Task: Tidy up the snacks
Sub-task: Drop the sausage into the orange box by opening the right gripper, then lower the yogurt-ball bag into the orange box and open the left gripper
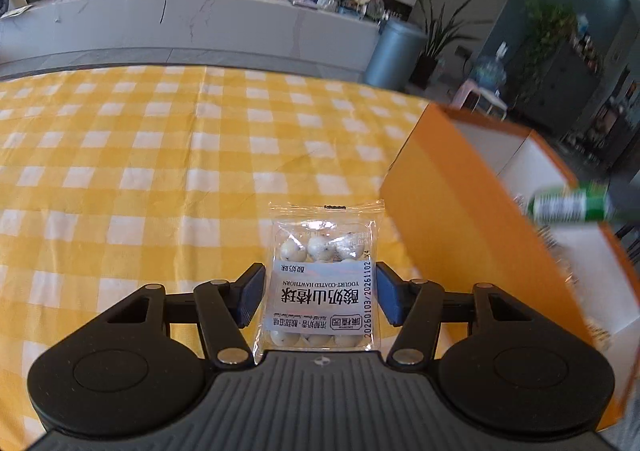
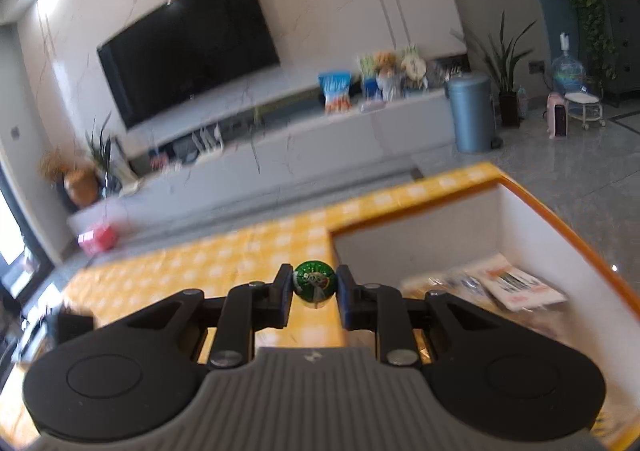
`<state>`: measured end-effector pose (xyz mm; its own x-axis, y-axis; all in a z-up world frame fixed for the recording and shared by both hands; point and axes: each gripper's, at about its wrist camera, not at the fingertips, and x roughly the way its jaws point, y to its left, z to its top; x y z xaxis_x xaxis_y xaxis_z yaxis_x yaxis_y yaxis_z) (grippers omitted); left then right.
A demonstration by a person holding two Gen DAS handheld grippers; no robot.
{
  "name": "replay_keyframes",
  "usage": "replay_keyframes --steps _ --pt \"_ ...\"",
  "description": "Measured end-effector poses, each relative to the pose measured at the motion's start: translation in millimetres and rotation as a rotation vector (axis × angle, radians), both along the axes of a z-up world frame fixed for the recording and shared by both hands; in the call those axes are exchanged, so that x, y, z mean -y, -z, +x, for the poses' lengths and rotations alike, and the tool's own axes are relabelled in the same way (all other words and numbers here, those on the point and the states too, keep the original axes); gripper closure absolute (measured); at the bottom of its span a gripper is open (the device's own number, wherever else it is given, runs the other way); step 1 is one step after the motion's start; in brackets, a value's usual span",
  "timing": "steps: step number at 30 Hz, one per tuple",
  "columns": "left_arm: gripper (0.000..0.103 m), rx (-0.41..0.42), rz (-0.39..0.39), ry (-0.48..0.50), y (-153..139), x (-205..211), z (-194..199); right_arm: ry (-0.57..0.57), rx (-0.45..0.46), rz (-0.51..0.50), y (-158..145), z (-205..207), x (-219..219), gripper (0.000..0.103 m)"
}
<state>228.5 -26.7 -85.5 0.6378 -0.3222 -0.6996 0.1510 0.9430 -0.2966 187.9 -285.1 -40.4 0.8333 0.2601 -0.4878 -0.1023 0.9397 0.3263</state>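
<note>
**Two snacks in transit toward the box**

Left tongs [image 1: 320, 293] spread around clear packet of yogurt-coated hawthorn balls [image 1: 322, 283], lying on yellow-checked surface [image 1: 160, 171], pads not yet pressing. Right tongs [image 2: 314, 285] pinching green foil-wrapped roll [image 2: 314, 283] beside orange cardboard box [image 2: 560, 223]. Risk: slick film slipping from an off-centre squeeze; narrow roll twisting free.

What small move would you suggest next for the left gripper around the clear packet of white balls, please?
Probably close the left gripper a little more: the clear packet of yogurt-coated hawthorn balls lies between its pads on the yellow checked tablecloth, with gaps visible either side.
</note>
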Motion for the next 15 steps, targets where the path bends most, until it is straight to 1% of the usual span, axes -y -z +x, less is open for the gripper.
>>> replay_keyframes --steps 1,3,5,7,10,13,14,15 --pt "0.036 0.008 -0.017 -0.001 -6 -1 -2 -0.010 -0.024 0.011 2 -3 10 0.082" --pt "0.036 0.028 -0.044 0.002 -16 -1 -6 -0.014 -0.054 -0.008 8 -7 24 0.082" --pt "0.036 0.047 -0.059 0.014 -24 2 -10 0.012 -0.099 -0.037 18 -5 36 0.082" --pt "0.036 0.061 -0.067 0.028 -30 9 -9 0.046 -0.148 -0.037 28 -2 46 0.082" --pt "0.036 0.088 -0.071 0.053 -38 18 -12 0.036 -0.194 -0.063 36 1 47 0.082" --pt "0.036 0.109 -0.071 0.070 -43 26 -10 0.040 -0.248 -0.150 42 4 39 0.080" --pt "0.036 0.113 -0.069 0.072 -45 29 -9 0.054 -0.266 -0.167 44 7 38 0.072" --pt "0.036 0.117 -0.065 0.073 -47 32 -8 0.073 -0.280 -0.177 45 9 39 0.050"
